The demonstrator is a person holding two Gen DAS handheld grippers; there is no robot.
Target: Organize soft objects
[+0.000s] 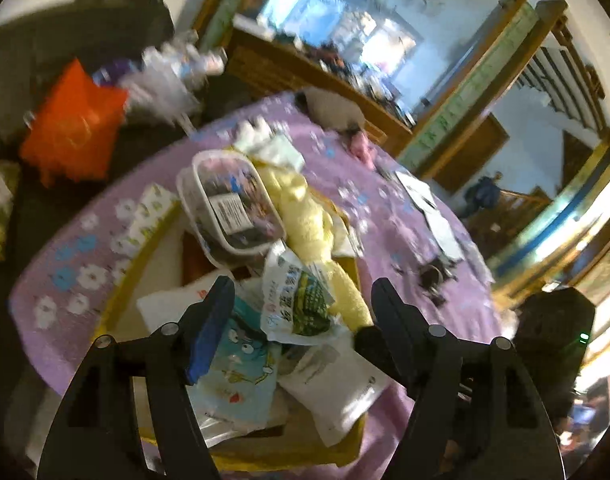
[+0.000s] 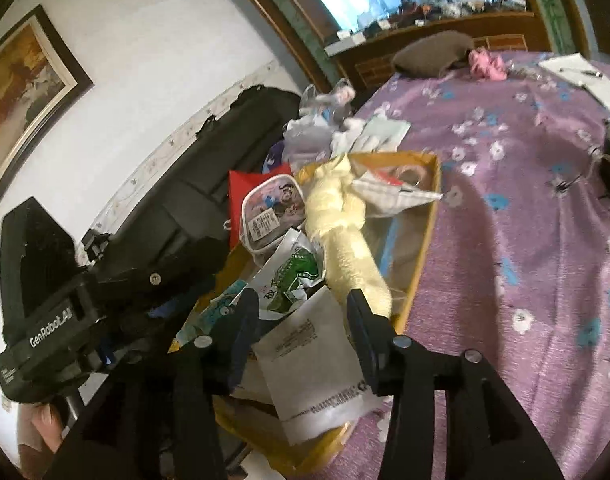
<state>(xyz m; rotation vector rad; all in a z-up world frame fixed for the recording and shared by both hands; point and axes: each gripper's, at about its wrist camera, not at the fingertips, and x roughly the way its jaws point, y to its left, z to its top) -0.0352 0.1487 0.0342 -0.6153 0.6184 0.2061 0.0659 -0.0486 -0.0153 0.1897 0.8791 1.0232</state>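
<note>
1. Over the yellow cardboard box point(image 1: 117, 304) on the purple floral bedspread point(image 1: 401, 216), I hold both grippers just short of the pile; I judge the step in hand to be the pause between placing one soft item and reaching for another.
2. The left gripper point(image 1: 301, 300) stands wide, with nothing pressed between its pads. The green-and-white printed pouch point(image 1: 297, 300) and the pale blue cartoon packet point(image 1: 241, 368) lie below the gap, not gripped.
3. The right gripper point(image 2: 301, 312) stands partly open. A white flat packet with printed text point(image 2: 313, 360) shows between its fingers, but the pads do not press on it.
4. The task's main soft thing, the pale yellow plush towel roll point(image 2: 345, 232), lies inside the box along its length, leaning against the clear lidded food container point(image 2: 271, 210) and over the pouches.
5. Appearance of the roll: fuzzy pile, loosely rolled, slightly bent near the middle, one end near the right gripper's right finger. I judge that it will sag if lifted by one end.
6. Other soft things remain outside the box: a pink cloth item point(image 2: 487, 64) and a brown-grey cushion point(image 2: 433, 54) at the far end of the bed, well apart from the box.
7. The next move, as I judge it, calls for reaching one open gripper to a loose item and closing on its bulk, not on its edge.
8. Risk: the box is overfull, so the container may tip.
</note>
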